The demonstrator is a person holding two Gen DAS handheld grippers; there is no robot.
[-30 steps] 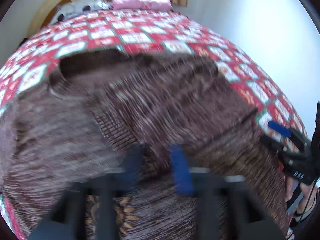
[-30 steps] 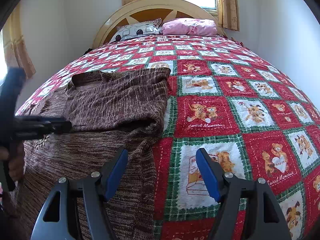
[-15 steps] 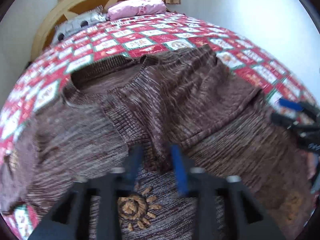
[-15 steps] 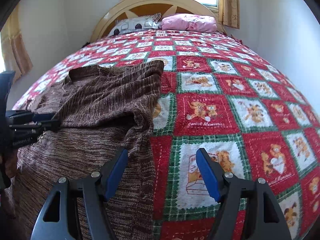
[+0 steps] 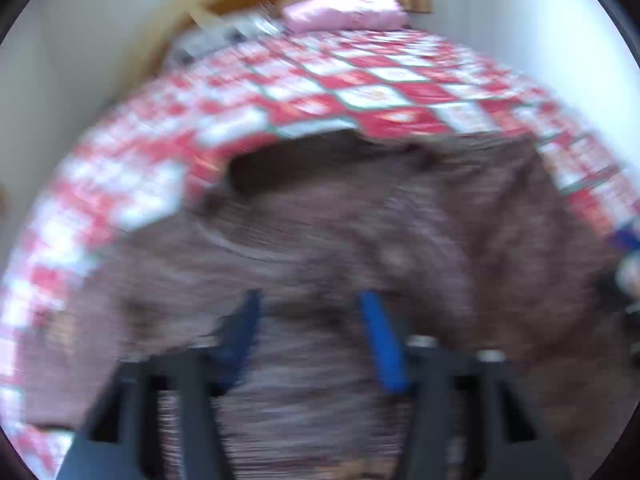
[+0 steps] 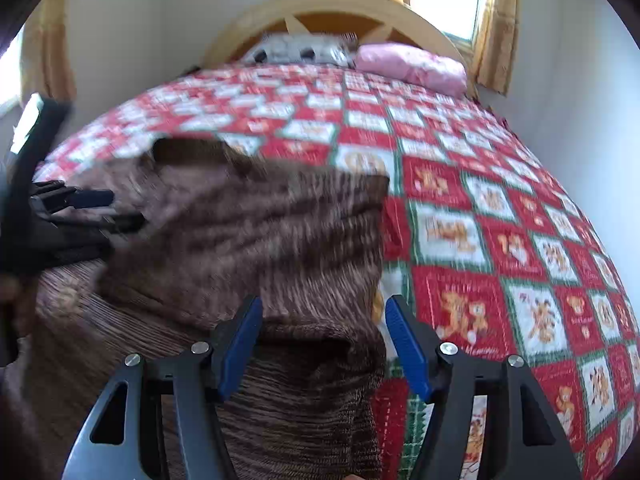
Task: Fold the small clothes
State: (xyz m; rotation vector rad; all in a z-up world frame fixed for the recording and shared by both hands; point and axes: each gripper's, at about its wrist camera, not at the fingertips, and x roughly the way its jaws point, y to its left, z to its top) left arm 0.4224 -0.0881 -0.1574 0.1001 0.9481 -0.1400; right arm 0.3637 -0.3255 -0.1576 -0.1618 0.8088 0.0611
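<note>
A brown knit sweater (image 6: 248,240) lies spread on the red checked quilt (image 6: 500,216) of the bed, on the near side away from the pink pillow (image 6: 412,66) at the headboard. The right hand-held gripper (image 6: 322,336) hangs over the sweater's folded edge, its jaws apart and closing, pads clear of the cloth. The left hand-held gripper (image 5: 310,332) hovers above the sweater's middle, jaws apart and closing, the view blurred.

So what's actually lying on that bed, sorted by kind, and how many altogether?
Sweater: 1, brown knit
Pillows: 2, one pink, one grey patterned
Quilt: 1, red and white checks
Total: 4
</note>
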